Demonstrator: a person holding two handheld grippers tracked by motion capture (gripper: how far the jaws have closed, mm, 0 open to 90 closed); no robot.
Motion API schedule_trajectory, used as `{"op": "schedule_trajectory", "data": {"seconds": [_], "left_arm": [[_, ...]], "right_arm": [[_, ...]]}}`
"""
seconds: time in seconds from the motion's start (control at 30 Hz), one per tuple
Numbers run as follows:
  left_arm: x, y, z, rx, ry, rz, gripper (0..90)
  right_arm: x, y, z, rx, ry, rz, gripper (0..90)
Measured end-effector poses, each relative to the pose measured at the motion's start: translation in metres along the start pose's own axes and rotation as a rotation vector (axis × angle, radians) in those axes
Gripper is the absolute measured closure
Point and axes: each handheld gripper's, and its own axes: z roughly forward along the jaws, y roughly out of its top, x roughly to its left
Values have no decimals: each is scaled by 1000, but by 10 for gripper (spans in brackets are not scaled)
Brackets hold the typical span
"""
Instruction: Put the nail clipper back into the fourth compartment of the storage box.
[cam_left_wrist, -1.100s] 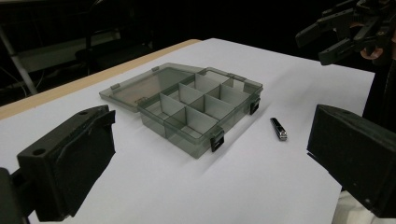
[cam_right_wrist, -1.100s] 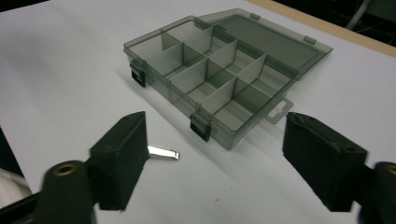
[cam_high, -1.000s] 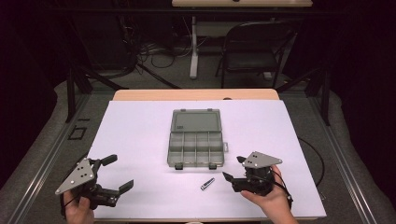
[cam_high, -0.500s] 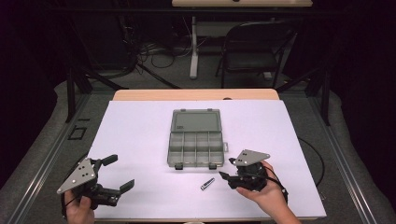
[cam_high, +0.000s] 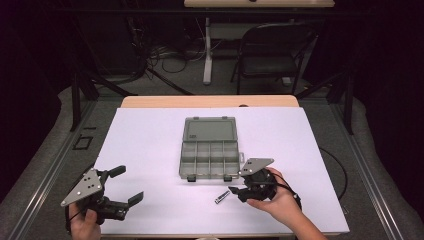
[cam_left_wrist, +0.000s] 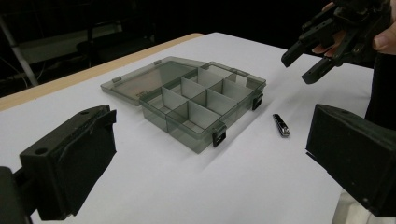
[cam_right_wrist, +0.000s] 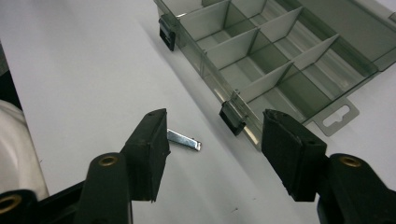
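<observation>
The right gripper, jaws apart, nears the small flat metal nail clipper: light, stiff, slippery; grasp its long edges.

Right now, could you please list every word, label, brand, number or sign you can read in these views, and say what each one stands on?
None can be read.
Organizer box: a faint mark shows through its open lid in the left gripper view, too blurred to read.
Small metal piece on the white sheet: no marking legible.
Grey plates on the left tongs and right tongs: only screw holes.
</observation>
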Motion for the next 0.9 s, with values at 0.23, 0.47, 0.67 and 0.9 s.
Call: {"op": "schedule_trajectory", "data": {"seconds": [0.23,0.47,0.67,0.9], "left_arm": [[1,0,-1,-1,-2,-6,12],[0,0,1,9,-6,4,17],[0,0,0,10,-7,3,17],[0,-1,2,13,-9,3,17]], "right_arm": [[0,6,7,37,59,-46,438],[1,10,19,79,91,-87,438],[0,15,27,123,108,-127,443],[1,21,33,154,138,-165,445]]}}
